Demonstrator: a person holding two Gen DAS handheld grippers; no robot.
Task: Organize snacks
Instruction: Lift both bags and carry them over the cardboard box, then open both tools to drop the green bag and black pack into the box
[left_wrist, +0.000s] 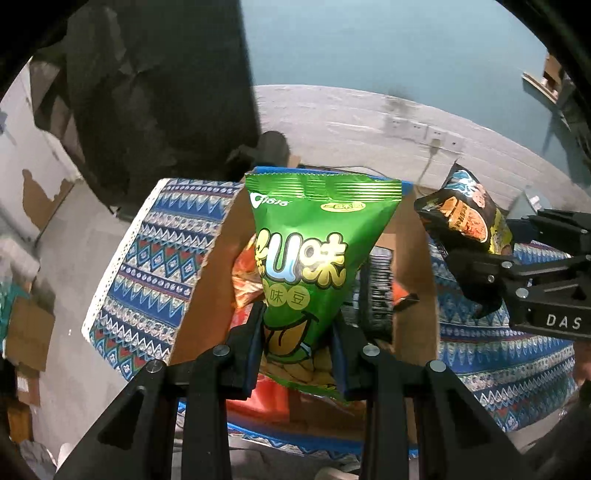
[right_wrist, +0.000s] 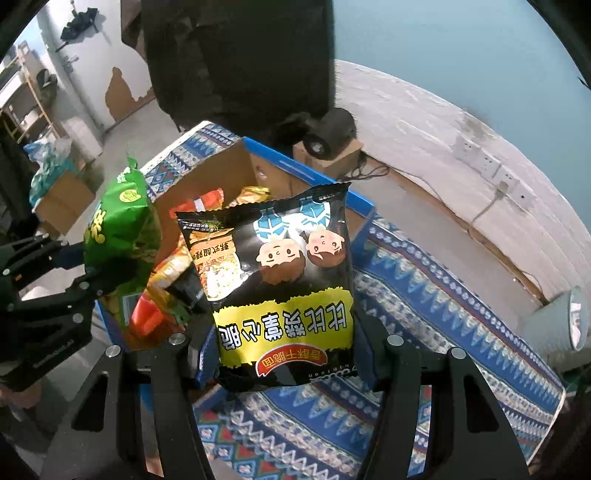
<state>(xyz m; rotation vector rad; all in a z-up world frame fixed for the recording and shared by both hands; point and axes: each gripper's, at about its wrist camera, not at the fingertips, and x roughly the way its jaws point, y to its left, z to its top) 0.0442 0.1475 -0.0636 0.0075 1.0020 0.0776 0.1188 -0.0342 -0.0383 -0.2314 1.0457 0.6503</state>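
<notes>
Left wrist view: the left gripper (left_wrist: 299, 350) has its jaws pinched on the lower end of a green snack bag (left_wrist: 314, 258), which stands upright above the open cardboard box (left_wrist: 218, 258). Holding it by one end lets the bag hang clear over the box mouth — a sensible pose for lowering it in among the orange packets (left_wrist: 245, 280) already inside. To the right of the box, the right gripper (left_wrist: 476, 269) carries a black snack bag (left_wrist: 469, 214), also raised above the box's rim.

Right wrist view: the right gripper (right_wrist: 288, 365) clamps the black snack bag (right_wrist: 284, 280) by one short edge, its print upside down, so the free end points toward the box (right_wrist: 207, 177). The bag hangs just in front of the box's blue-edged near side, over the patterned cloth (right_wrist: 424, 295) the box sits on. Left of the box, the left gripper (right_wrist: 92, 284) holds the green bag (right_wrist: 122, 229) over the box's edge. Both snacks seem poised for dropping in — neither is inside yet.
</notes>
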